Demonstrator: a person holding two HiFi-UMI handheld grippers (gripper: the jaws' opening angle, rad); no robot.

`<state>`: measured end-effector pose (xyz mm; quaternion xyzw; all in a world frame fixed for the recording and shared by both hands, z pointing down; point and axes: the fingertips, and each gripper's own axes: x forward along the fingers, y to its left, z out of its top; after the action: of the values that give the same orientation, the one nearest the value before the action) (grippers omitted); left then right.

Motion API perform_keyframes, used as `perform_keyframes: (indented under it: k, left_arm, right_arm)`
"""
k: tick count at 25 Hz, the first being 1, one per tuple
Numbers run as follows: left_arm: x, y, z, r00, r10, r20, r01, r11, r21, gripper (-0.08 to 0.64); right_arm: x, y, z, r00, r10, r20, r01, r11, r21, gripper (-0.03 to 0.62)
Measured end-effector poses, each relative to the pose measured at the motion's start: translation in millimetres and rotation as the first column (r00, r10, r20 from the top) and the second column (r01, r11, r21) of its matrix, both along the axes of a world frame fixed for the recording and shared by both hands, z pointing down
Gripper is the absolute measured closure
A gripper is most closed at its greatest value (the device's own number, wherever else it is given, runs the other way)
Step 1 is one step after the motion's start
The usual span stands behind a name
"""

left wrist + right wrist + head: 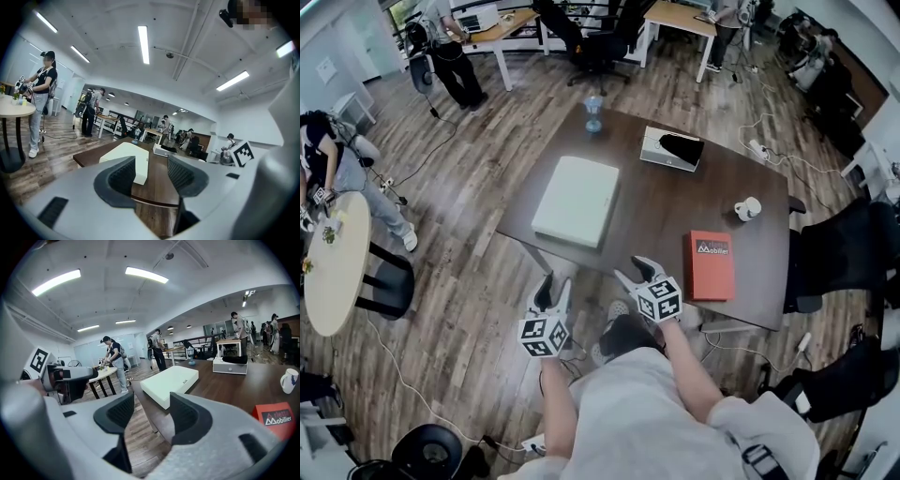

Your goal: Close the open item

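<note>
the left gripper's (pixel 151 171) ribbed pads (pixel 123 177) stand well apart with only air between them. the right gripper (pixel 151 409) is likewise parted, a little narrower, and grips nothing. both hang short of the near edge of the tabletop (pixel 656 211), over the wood floor.

the open box (pixel 661 148), pale with a black patch (pixel 682 147) showing at its right end, sits by the far edge, right of the middle and well apart from both grippers. a flat white box (pixel 577 201) lies toward the left edge. a red book (pixel 711 265) is by the near right corner, a mug (pixel 748 208) by the right edge and a water bottle (pixel 593 112) at the far corner.

the long reach is the risk. an arm could sweep the mug or the flat white box. a hard push on the lid could also slide the open box off the far edge.

i cannot tell whether the black patch is lining, a raised lid or something lying inside. no hinge can be made out, and in both gripper views the open box is small and distant.
</note>
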<state>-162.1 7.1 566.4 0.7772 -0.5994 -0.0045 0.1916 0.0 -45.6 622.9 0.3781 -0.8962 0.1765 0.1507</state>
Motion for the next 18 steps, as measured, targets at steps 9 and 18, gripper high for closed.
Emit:
perform_keyframes:
  k: [9, 18]
  left_arm:
    - [3.3, -0.8, 2.3, 1.000, -0.020, 0.002, 0.020, 1.000, 0.005, 0.356]
    - [8.6, -0.1, 7.9, 0.999, -0.031, 0.037, 0.032, 0.999, -0.019, 0.405]
  right_arm:
    - [11.0, -4.4, -4.3, 1.000, -0.004, -0.012, 0.004, 1.000, 0.015, 0.358]
    - [16.7, 1.1, 2.8, 1.000, -0.001, -0.005, 0.001, 1.000, 0.004, 0.395]
